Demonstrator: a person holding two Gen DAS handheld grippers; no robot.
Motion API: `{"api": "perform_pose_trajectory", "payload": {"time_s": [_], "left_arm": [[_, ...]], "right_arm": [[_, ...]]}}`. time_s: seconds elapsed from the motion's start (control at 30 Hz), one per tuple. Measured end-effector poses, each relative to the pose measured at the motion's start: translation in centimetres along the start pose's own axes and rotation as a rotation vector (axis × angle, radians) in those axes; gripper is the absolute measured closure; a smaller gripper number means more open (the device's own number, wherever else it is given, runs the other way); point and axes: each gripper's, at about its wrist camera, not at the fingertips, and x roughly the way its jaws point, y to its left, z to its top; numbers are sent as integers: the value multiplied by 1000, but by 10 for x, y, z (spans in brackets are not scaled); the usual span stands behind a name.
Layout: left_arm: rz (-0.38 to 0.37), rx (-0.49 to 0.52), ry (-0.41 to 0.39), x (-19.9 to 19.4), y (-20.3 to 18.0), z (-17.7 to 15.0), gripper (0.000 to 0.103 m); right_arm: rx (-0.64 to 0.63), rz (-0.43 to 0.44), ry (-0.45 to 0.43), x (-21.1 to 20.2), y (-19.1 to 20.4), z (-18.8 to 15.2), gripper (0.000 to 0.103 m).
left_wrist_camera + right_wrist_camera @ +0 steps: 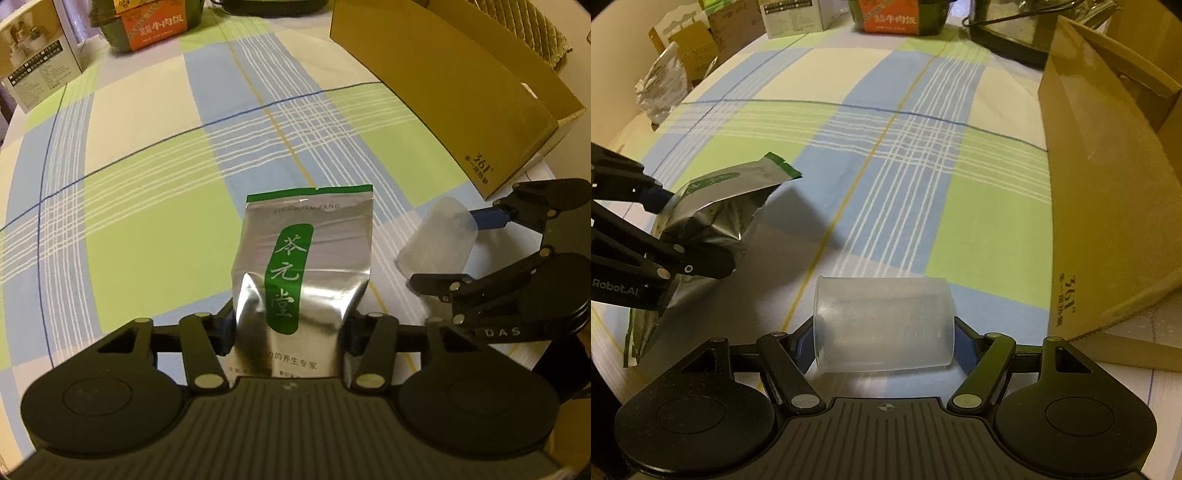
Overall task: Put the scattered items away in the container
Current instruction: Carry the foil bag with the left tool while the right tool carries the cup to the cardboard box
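While the left gripper pinches a creased silver-green pouch, the right gripper clasps a seemingly empty frosted cup.

Plaid-clothed table under cardboard box, orange carton.

The left matte black plastic two-finger gripper has a ribbed central block marked with a small white crosshair, flanked by two round black housings with raised inner discs. Flat black linkage bars run forward from silver pivot pins to blue-padded fingers. The right matte black plastic two-finger gripper is built the same way: ribbed block, crosshair mark, twin round housings, triangular cut-outs in the outer arms, silver rivets and blue pads. White lettering reading "Robot.AI" sits on the left gripper's side in the right wrist view.
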Motion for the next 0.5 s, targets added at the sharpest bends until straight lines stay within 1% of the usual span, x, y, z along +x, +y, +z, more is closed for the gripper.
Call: {"api": "perform_pose_trajectory", "payload": {"time_s": [0.23, 0.5], "left_arm": [[5, 15, -40, -25, -8, 9, 56], [7, 99, -87, -61, -32, 35, 56]], "right_arm": [[19, -6, -60, -32, -3, 9, 29], [56, -32, -149, -85, -13, 11, 29]]}}
